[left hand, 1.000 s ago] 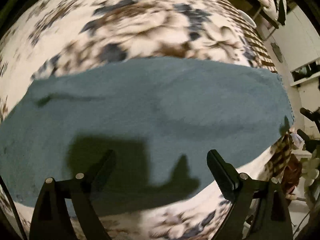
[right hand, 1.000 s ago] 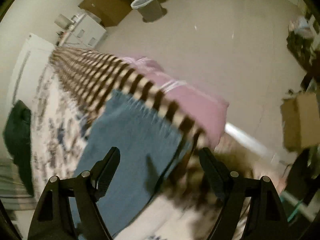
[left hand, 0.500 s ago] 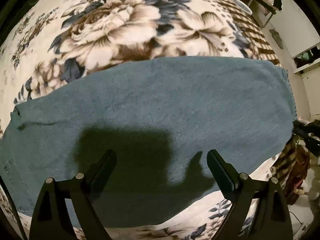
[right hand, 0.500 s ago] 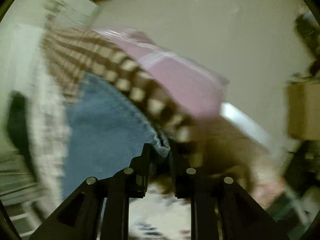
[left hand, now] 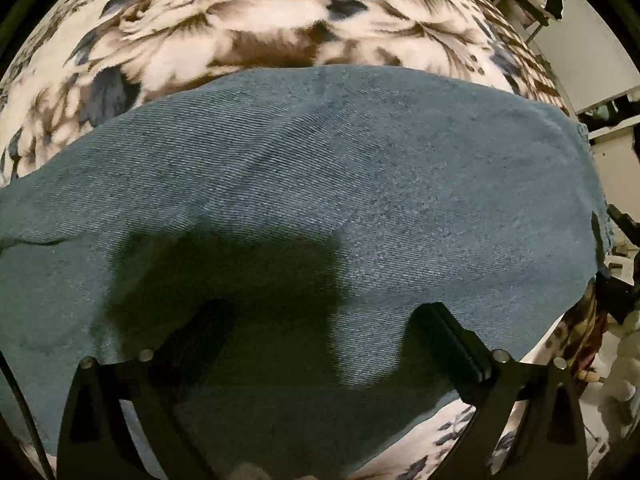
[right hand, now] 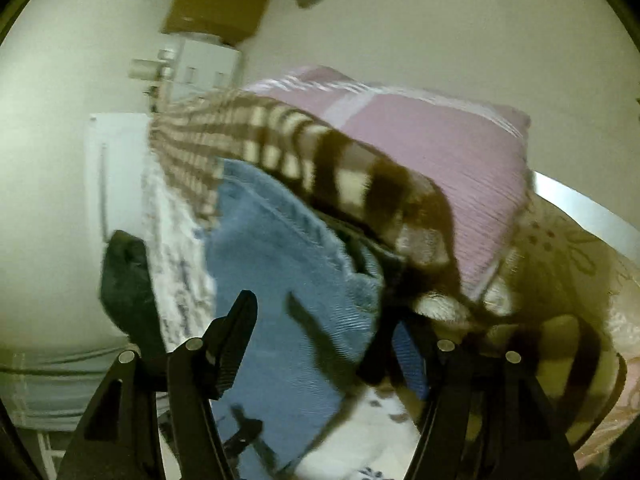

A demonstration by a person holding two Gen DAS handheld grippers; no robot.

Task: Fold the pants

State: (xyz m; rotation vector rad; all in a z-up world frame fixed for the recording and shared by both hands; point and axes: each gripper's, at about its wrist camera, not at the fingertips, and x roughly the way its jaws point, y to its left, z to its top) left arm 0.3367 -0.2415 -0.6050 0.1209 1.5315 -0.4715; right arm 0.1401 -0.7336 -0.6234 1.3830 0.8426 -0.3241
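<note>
Blue denim pants point(left hand: 340, 184) lie flat across a floral blanket point(left hand: 248, 28) on a bed. My left gripper point(left hand: 324, 320) is open, close above the denim near its front edge, and casts a dark shadow on it. In the right wrist view the pants' hem end point(right hand: 288, 240) lies by the bed's edge. My right gripper point(right hand: 320, 312) is open there, one finger over the denim, the other at the lifted hem corner. That view is blurred.
A brown-and-cream checked blanket border point(right hand: 304, 152) runs along the bed edge, with a pink pillow point(right hand: 432, 152) beyond it. A dark garment point(right hand: 124, 280) lies on the bed's far side. Cardboard boxes point(right hand: 216, 12) and a white cabinet point(right hand: 200, 68) stand on the floor.
My left gripper has come lower and closer to the denim. My right gripper was shut at the hem corner half a second ago and now stands open.
</note>
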